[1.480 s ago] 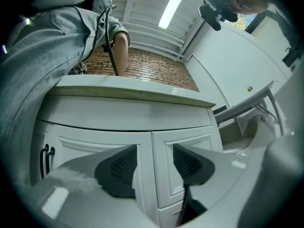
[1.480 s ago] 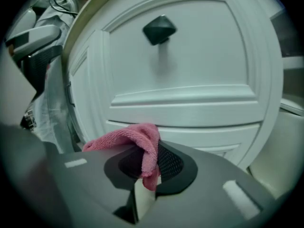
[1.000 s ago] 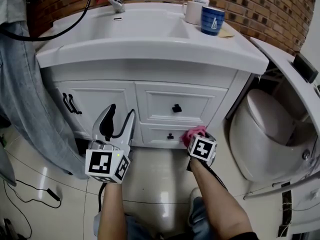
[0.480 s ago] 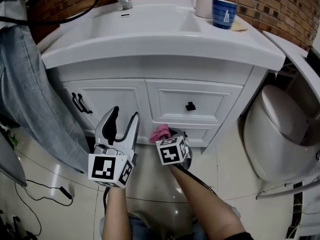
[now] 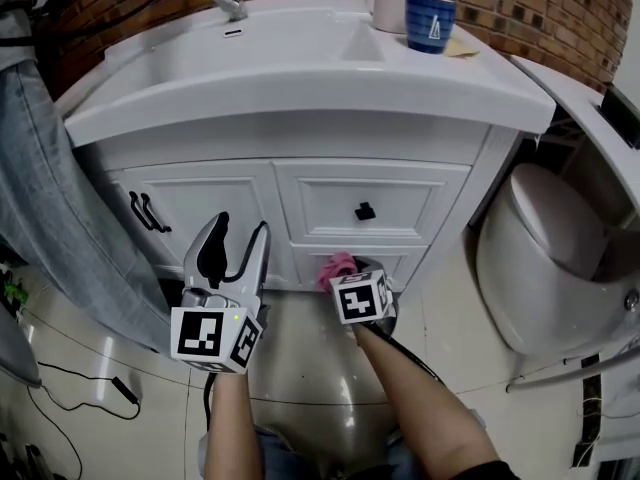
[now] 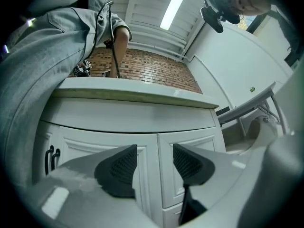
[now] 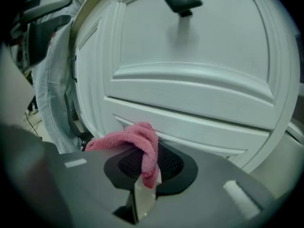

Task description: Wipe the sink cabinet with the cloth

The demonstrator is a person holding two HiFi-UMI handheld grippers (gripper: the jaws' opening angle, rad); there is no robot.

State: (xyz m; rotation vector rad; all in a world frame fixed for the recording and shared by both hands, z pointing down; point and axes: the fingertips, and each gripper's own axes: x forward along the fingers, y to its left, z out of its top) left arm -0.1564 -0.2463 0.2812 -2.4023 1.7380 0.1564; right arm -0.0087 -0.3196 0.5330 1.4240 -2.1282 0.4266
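Observation:
The white sink cabinet fills the middle of the head view. A pink cloth is pressed against its lower drawer front, just below the black drawer knob. My right gripper is shut on the cloth. In the right gripper view the cloth hangs over the closed jaws of the right gripper, touching the drawer panel. My left gripper is held open and empty in front of the cabinet door. In the left gripper view the left gripper has a clear gap between its pads.
A toilet stands close on the right. Grey fabric hangs at the left beside the door handles. A blue cup and a white mug stand on the counter. A cable lies on the floor.
The right gripper swept the cloth leftward along the lower drawer, then came back a little to the right. The left gripper stayed open and in much the same place.

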